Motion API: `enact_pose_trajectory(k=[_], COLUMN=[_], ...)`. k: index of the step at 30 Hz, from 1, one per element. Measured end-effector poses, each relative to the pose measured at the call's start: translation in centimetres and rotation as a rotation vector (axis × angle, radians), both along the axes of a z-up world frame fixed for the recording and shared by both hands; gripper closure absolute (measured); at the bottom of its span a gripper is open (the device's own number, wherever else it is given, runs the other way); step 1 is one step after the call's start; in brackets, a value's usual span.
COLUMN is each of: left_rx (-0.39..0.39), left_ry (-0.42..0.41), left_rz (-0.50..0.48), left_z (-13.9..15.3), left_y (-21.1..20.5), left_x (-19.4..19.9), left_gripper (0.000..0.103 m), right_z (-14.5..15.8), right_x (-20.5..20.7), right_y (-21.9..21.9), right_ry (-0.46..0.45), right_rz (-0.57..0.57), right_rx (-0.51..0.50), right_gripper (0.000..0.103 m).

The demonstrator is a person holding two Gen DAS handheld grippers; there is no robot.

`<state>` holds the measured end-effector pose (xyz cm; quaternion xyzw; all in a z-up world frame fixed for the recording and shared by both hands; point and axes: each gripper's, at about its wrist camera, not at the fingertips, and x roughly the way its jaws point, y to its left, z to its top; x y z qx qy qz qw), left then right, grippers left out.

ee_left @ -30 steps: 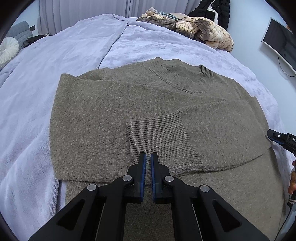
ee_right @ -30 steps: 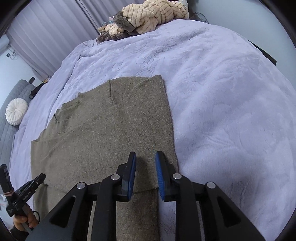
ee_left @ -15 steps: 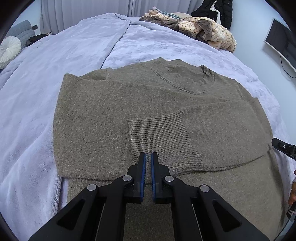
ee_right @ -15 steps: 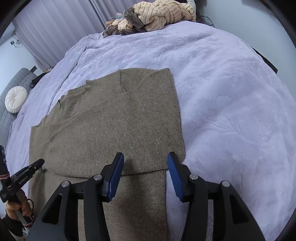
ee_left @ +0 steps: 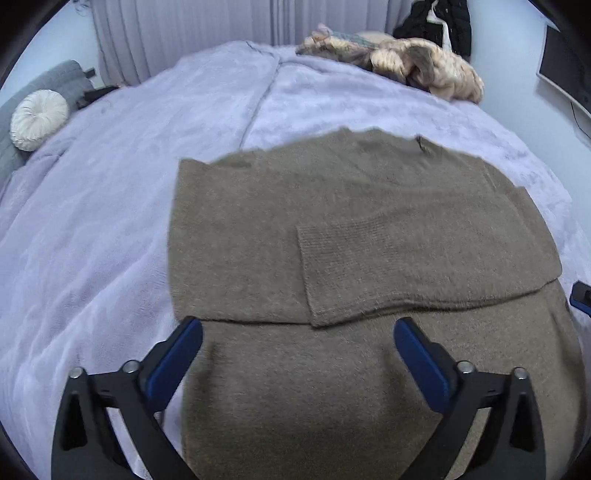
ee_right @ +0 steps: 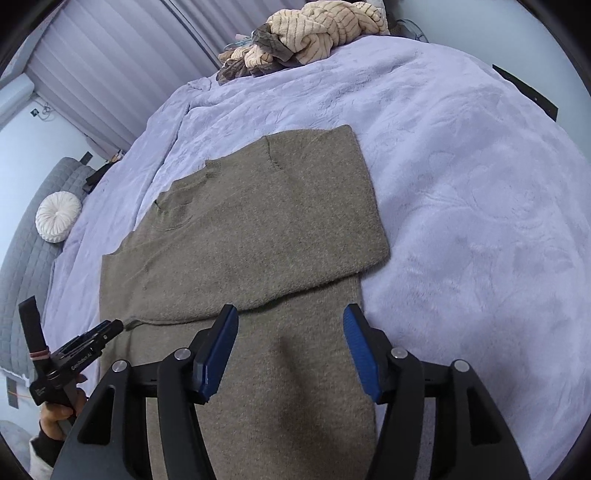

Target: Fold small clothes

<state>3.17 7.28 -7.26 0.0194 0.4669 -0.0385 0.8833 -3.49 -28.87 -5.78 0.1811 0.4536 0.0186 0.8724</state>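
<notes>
Olive-brown sweater (ee_left: 369, 229), folded edges straight, lavender blanket (ee_left: 110, 221) all around.

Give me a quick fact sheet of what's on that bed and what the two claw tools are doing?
Surface: bed with a lilac blanket
Main item: brown sweater, lying flat, sleeves folded across its body
Cuff: ribbed sleeve end resting on top of the sweater
Left gripper: jaws opening wide, above the sweater, nothing pinched
Right gripper: jaws apart, over the sweater's lower part, nothing pinched
Far end: pile of striped clothes
Off to the side: round white cushion
</notes>
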Motion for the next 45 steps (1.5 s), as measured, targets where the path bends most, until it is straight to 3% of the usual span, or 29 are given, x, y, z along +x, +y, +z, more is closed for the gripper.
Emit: enact_pose_trajectory(k=[7,9,22,39,45], left_rx=[-0.002,-0.004,-0.008,-0.016,-0.102], left_ry=[0.017,0.016,0.027,0.025,0.023], left_rz=[0.028,0.033,0.036,0.024,0.011], left_z=[0.4,0.6,0.9,1.2,1.4], left_y=[1.2,1.4,1.7,3.2,5.4], left_x=[-1.7,-2.2,-3.5,-8.8,-11.5], left_gripper=[0.0,0.0,0.0,0.0,0.0], right_z=[-0.5,-0.4,1.5,-0.1,-1.0], right_x=[-1.2,-1.6,-3.0,-7.3,-9.8], right_y=[1.1,1.3,3.1,2.4,1.8], right_ry=[0.009,0.008,-0.046,-0.042,-0.06], right_rz=[0.013,0.011,0.07,0.057,0.054], right_rx=[0.015,0.01,0.01,0.16,0.236], right_gripper=[0.039,0.018,0.017,0.017,0.017])
